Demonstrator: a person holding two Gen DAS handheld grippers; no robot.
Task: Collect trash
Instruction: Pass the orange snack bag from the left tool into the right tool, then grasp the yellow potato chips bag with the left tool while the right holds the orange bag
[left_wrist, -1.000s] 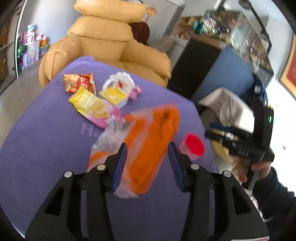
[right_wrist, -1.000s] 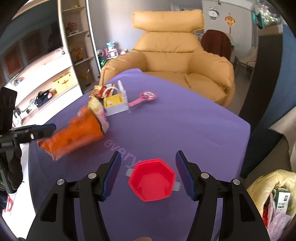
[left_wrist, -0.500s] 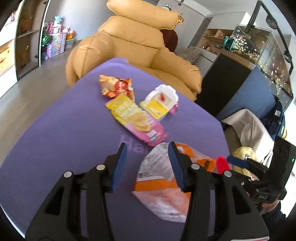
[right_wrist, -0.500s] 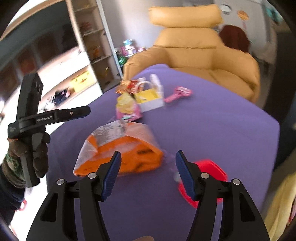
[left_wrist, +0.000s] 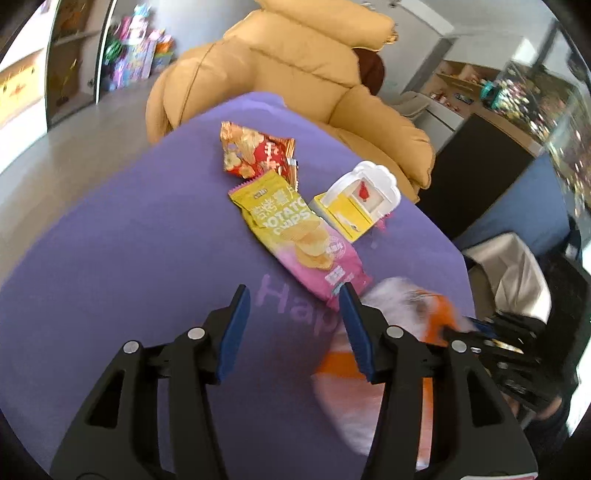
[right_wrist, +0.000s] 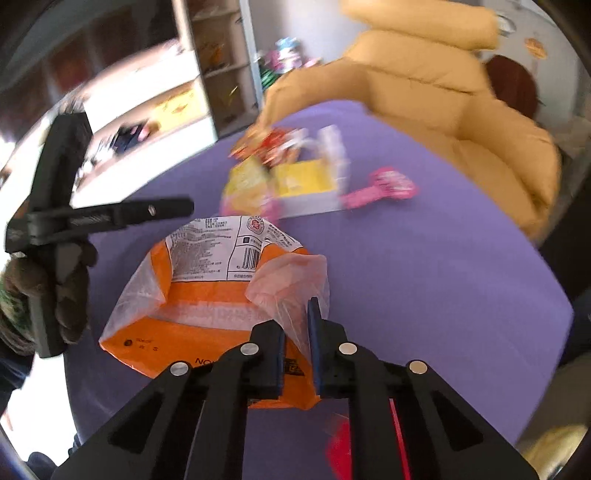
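The right gripper (right_wrist: 295, 347) has just closed its jaws on the orange bag's (right_wrist: 207, 291) clear flap. A red dish (right_wrist: 345, 448) hides below it, no longer between the jaws. The left gripper (left_wrist: 291, 325) hangs half-open, empty, its jaws just widened; the chip packet (left_wrist: 295, 236) lies beyond its tips.

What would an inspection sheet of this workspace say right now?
Surface: purple cloth with pale lettering.
Job's things: orange bag, mouth open; chips packet and red snack packet lying flat.
Clutter: yellow and white toy; pink toy; a red thing at the right view's lower edge.
Grippers: right gripper has just closed, pinching the bag's clear film; left gripper open, empty, over the cloth.
Cables: nothing seen.
Surroundings: tan armchair; shelves.
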